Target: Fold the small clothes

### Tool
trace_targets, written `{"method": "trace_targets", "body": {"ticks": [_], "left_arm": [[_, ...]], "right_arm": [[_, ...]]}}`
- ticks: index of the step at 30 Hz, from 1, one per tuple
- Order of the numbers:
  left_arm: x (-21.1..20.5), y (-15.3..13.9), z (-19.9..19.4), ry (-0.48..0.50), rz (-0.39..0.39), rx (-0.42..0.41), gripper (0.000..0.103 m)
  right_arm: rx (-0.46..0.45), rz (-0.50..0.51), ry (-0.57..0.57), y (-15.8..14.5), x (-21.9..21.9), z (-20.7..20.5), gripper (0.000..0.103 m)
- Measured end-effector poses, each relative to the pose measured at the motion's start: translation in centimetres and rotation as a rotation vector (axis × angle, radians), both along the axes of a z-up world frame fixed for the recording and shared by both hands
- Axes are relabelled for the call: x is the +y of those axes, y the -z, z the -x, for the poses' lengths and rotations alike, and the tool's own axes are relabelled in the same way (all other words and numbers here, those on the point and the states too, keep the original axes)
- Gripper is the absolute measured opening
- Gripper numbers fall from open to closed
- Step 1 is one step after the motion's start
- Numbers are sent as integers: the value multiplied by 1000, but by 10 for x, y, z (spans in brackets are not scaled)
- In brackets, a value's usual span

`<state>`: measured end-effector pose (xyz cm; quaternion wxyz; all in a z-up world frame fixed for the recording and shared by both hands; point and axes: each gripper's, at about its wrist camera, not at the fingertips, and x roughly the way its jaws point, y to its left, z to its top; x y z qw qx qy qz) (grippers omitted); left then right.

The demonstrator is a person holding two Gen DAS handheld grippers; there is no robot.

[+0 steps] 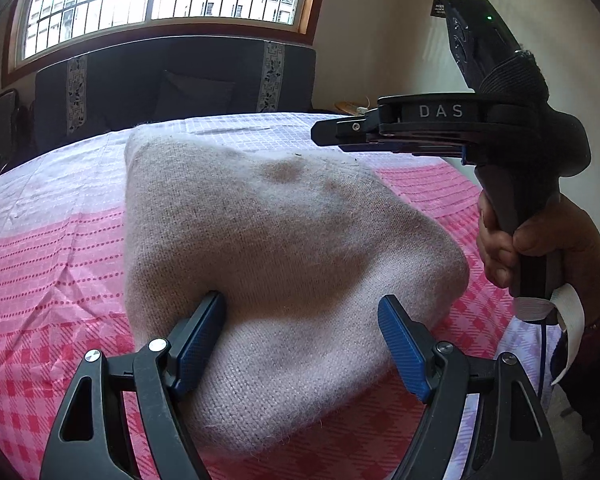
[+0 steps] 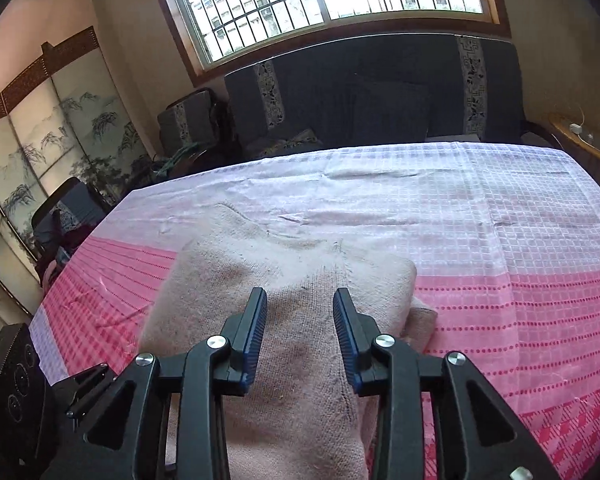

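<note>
Beige knit sweater (image 1: 284, 248), folded, mid-bed on the pink checked bedspread (image 1: 52, 264); soft, light, floppy, we judge. Grip the doubled near edge. Left claw (image 1: 302, 344) and right claw (image 2: 300, 336) both apart, gripping nothing.

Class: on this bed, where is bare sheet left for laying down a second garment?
Free: the white checked strip between the beige knitted sweater and the dark headboard, and the pink sheet right of it. Crowded: the sweater's near edge, where both open grippers sit.
</note>
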<state>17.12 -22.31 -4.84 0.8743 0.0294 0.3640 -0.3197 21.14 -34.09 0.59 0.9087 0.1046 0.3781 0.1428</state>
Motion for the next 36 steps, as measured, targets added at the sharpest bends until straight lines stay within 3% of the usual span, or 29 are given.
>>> {"method": "trace_targets", "body": {"ticks": [4,14,17,19,25,30,36], "left_arm": [[-4,2,3,1,-17,-11,78],[-8,4,7,2,-25,-19,78],[-8,3,8,0,-35,-25,78],[-8,2,9,-2,-36,-26,78],[-7,1,10,-6,-42,-32,78],[-7,2,11,-7,-54,-39,78],[-8,3,12,-12,-57,-48,78]], "right_arm": [[85,12,-17,29,9,-16,34],[58,19,-10,45,5,-2,33],[55,-25,6,40,-1,1,33],[18,-54,14,31,-5,14,36],[-29,2,3,21,-4,76,37],[12,92,5,39,2,111,35],[53,112,15,54,3,113,36]]}}
